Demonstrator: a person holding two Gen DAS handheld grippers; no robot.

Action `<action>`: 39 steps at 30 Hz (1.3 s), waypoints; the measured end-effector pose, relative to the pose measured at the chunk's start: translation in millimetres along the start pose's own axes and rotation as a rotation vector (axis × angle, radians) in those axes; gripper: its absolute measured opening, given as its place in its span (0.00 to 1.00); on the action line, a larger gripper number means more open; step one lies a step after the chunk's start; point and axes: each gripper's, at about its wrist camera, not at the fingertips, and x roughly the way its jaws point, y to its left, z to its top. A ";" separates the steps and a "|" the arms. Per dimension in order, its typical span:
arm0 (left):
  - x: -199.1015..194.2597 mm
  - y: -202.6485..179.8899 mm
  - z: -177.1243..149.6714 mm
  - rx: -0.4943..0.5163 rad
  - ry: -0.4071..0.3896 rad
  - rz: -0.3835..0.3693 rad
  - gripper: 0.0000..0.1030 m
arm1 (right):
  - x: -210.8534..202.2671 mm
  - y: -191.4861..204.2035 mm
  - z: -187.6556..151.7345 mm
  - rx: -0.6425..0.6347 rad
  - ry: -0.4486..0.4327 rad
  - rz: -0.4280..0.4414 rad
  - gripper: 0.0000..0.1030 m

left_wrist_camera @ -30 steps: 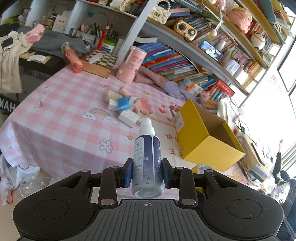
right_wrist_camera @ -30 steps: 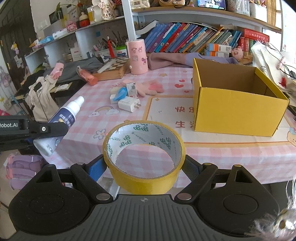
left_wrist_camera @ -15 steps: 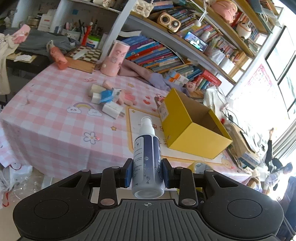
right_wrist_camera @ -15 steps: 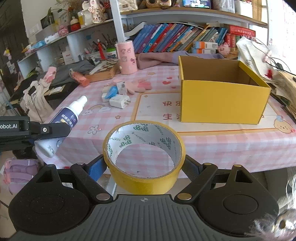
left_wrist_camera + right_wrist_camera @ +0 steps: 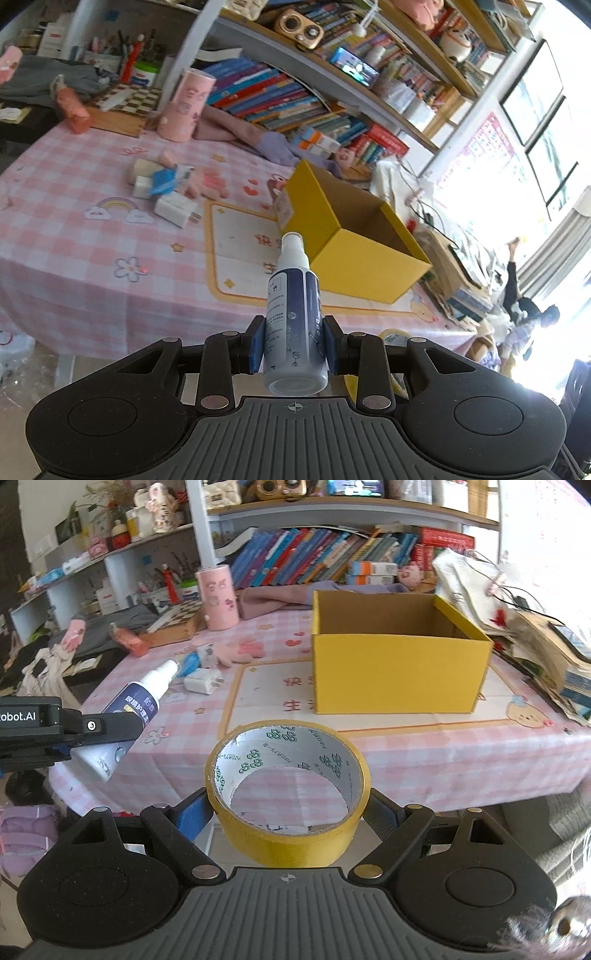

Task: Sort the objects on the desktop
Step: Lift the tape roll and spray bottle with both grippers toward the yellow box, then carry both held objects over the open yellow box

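My left gripper (image 5: 294, 345) is shut on a white and dark blue spray bottle (image 5: 293, 317), nozzle pointing toward the open yellow box (image 5: 354, 254) on the pink checked table (image 5: 66, 236). The right wrist view shows that same spray bottle (image 5: 129, 716) at the left, off the table's front edge. My right gripper (image 5: 288, 812) is shut on a wide roll of yellow tape (image 5: 288, 801), held in front of the table. The yellow box (image 5: 399, 672) stands ahead and to the right, its inside bare as far as I see.
White chargers (image 5: 201, 681), a blue item and a pink plush (image 5: 240, 651) lie left of the box. A pink cylinder (image 5: 218, 598), a chessboard and purple cloth sit at the back before book shelves. Stacked books and a bag (image 5: 546, 653) crowd the table's right end.
Both grippers have shifted rightward along the table's front with their loads; the yellow box sits more centred in both views. Neither grip has changed.
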 end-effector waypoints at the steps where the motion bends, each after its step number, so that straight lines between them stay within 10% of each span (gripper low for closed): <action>1: 2.2 -1.9 0.0 0.006 0.005 -0.006 0.30 | -1.2 -1.8 -0.8 0.006 -0.001 -0.007 0.83; 39: 54.6 -34.0 15.2 0.147 0.112 -0.114 0.30 | 7.8 -42.3 5.8 0.133 0.009 -0.104 0.83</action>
